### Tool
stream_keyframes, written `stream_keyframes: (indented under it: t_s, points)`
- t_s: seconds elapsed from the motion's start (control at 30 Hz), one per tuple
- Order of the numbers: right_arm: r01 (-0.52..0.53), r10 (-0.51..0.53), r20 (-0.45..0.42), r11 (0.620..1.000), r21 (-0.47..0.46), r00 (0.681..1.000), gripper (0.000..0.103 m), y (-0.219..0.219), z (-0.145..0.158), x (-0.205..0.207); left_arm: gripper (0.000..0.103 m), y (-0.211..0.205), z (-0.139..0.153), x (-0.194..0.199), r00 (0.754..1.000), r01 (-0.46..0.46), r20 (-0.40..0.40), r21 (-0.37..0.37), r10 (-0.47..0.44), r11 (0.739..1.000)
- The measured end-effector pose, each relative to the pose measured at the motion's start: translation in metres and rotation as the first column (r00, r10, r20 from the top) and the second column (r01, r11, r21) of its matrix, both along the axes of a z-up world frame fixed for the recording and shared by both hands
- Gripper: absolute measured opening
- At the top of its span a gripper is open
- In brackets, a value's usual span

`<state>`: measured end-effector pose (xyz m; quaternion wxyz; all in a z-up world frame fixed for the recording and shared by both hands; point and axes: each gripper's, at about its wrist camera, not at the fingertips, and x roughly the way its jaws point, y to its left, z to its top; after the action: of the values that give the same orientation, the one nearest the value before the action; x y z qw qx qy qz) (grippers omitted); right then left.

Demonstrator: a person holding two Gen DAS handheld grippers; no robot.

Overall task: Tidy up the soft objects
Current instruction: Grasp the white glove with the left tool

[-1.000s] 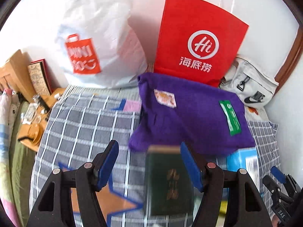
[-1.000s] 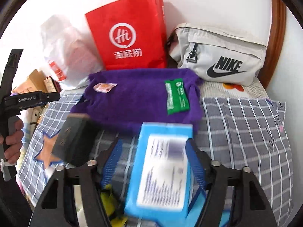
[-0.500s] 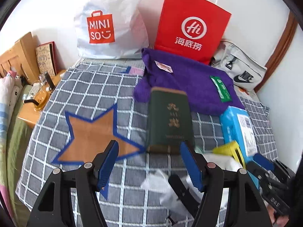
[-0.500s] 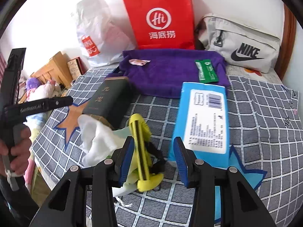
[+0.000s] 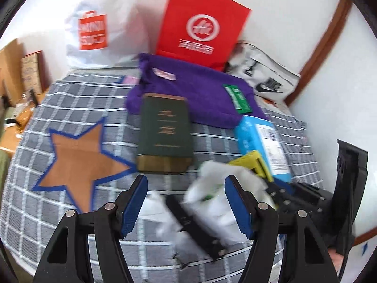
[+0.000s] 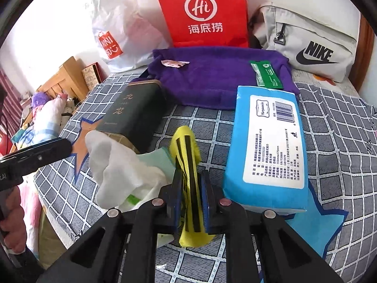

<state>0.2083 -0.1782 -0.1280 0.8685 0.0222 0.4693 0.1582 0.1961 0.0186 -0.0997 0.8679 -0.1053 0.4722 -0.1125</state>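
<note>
My right gripper (image 6: 191, 188) is shut on a yellow sock with black stripes (image 6: 187, 151), which also shows in the left wrist view (image 5: 253, 162). White socks (image 6: 113, 162) lie in a heap just left of it, blurred in the left wrist view (image 5: 219, 193). My left gripper (image 5: 186, 202) is open and empty, just above and before the white socks. A purple towel (image 6: 212, 80) lies at the back of the bed; it also shows in the left wrist view (image 5: 195, 94).
A dark green box (image 5: 165, 129) and a blue tissue pack (image 6: 271, 136) lie on the grey checked bedspread (image 5: 70, 108). A red paper bag (image 6: 202, 11), a white plastic bag (image 5: 99, 28) and a Nike bag (image 6: 311, 44) stand against the wall. A bedside table (image 6: 66, 77) is at left.
My right gripper closed on the yellow sock. My left gripper pulled back from the green box and swung right, over the white socks.
</note>
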Motion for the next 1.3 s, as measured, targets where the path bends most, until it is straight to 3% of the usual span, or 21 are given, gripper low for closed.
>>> stream_keyframes:
  t_s: [0.33, 0.37, 0.43, 0.47, 0.53, 0.83, 1.0, 1.3]
  points:
    - [-0.023, 0.023, 0.008, 1.0, 0.002, 1.0, 0.01, -0.003, -0.001, -0.018, 0.064, -0.044, -0.029, 0.022, 0.994, 0.088, -0.061, -0.049, -0.091, 0.995]
    - [-0.025, 0.025, 0.005, 1.0, 0.001, 1.0, 0.011, -0.003, -0.002, -0.018, 0.061, -0.045, -0.031, 0.022, 0.994, 0.088, -0.059, -0.047, -0.091, 0.995]
    - [-0.022, 0.022, -0.004, 1.0, 0.005, 1.0, 0.012, -0.004, -0.006, -0.018, 0.041, -0.047, -0.032, 0.022, 0.994, 0.099, -0.048, -0.056, -0.102, 0.993]
    - [-0.022, 0.022, -0.008, 1.0, 0.008, 1.0, 0.013, -0.003, -0.007, -0.017, 0.037, -0.047, -0.033, 0.022, 0.993, 0.103, -0.047, -0.065, -0.106, 0.993]
    - [-0.02, 0.02, -0.011, 1.0, 0.011, 1.0, 0.014, -0.003, -0.01, -0.015, 0.016, -0.047, -0.034, 0.022, 0.992, 0.112, -0.044, -0.084, -0.116, 0.99]
    - [0.033, -0.034, 0.054, 0.999, 0.017, 0.998, 0.008, -0.018, 0.016, -0.035, 0.011, -0.014, -0.004, 0.013, 0.998, 0.045, 0.036, -0.098, -0.042, 0.994]
    - [0.066, -0.067, 0.077, 0.998, 0.01, 0.995, 0.007, -0.03, 0.033, -0.055, 0.011, 0.006, 0.012, 0.003, 0.998, -0.002, 0.068, -0.07, 0.007, 0.998]
    - [0.114, -0.112, 0.076, 0.993, -0.021, 0.991, 0.007, -0.052, 0.032, -0.087, 0.011, 0.037, 0.027, -0.025, 0.992, -0.068, 0.102, -0.07, 0.075, 0.995]
